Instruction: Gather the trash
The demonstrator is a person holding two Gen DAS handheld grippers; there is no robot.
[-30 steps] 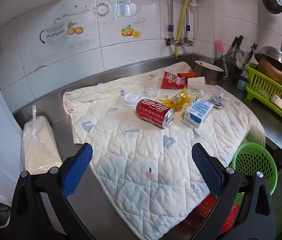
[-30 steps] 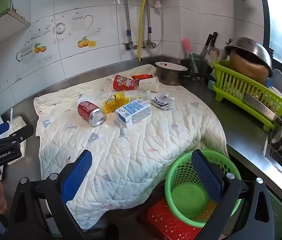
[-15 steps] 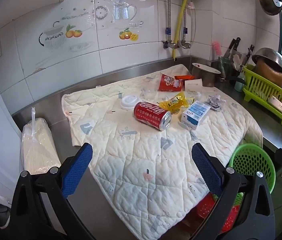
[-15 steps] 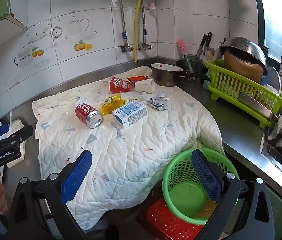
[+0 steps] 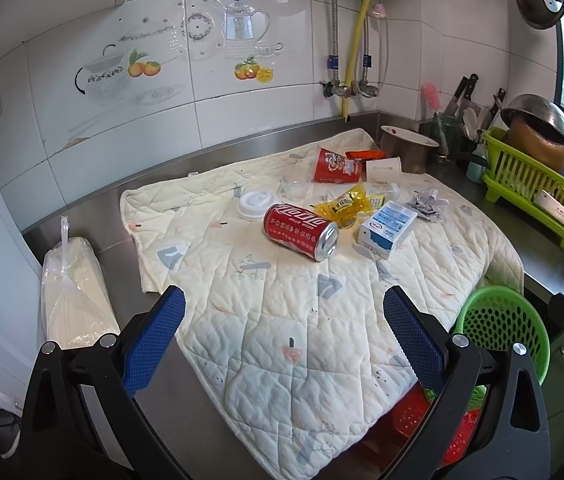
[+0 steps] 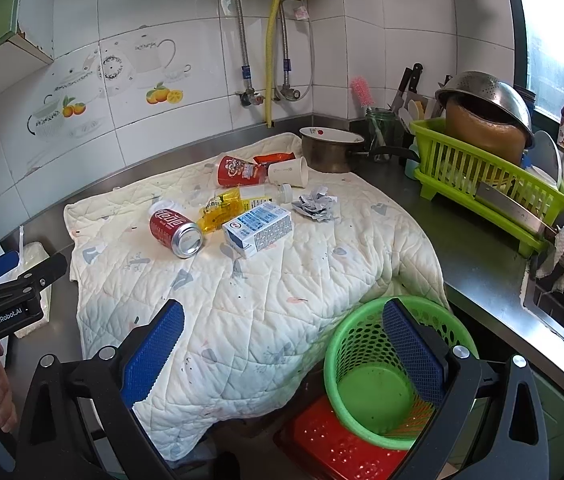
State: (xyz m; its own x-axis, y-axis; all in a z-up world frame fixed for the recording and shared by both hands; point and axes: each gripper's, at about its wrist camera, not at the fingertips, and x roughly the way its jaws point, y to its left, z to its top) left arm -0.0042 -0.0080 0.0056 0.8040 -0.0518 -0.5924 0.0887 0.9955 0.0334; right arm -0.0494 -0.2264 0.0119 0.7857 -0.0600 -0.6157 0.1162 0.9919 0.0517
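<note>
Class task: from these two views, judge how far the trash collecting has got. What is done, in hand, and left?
Done: nothing; the green basket looks empty. In hand: nothing; left gripper and right gripper are open. Left: red can, milk carton, yellow wrapper, crumpled paper, paper cup lie on the quilt.

Each gripper had black plastic arms with round silver screws and two fingers with bumpy blue pads point(image 5: 154, 336). The left gripper point(image 6: 10, 280) had white letters on its side saying GenRobot.AI.
</note>
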